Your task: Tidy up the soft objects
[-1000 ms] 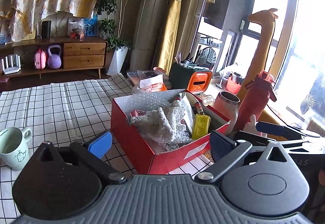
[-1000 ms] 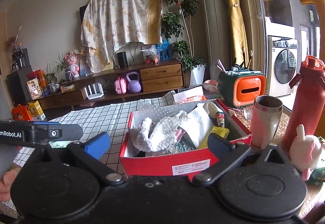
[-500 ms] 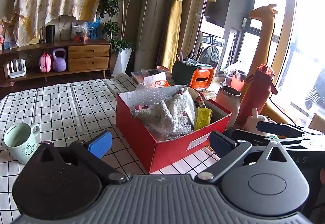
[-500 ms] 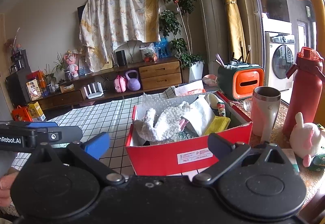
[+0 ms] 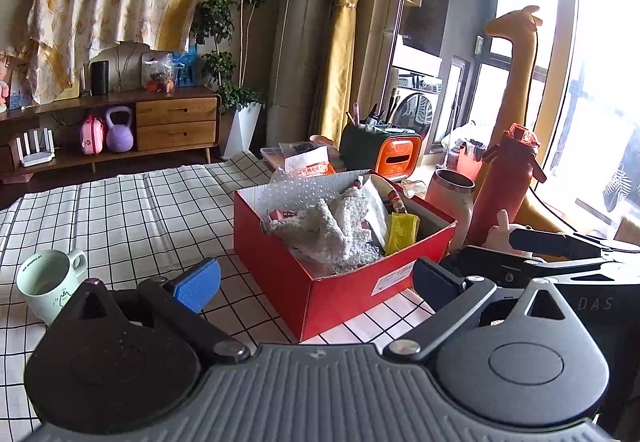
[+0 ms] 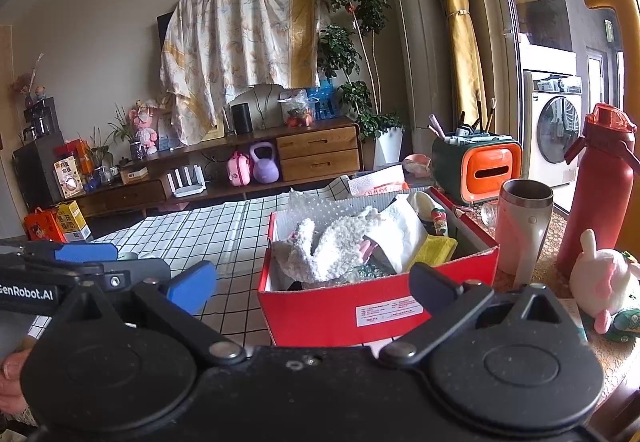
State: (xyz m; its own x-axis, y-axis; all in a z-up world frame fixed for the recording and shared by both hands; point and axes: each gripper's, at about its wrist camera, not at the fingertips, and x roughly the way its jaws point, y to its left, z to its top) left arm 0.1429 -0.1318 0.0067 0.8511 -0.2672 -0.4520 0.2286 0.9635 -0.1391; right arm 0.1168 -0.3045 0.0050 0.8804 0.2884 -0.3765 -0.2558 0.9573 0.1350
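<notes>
Beige wall behind a wooden sideboard under a draped sheet, a potted tree beside it; yellow curtain, bright window at right.

pale green mug near left on the checked cloth | steel tumbler and tall red bottle right | orange tissue box far right | purple kettlebell way back
</notes>
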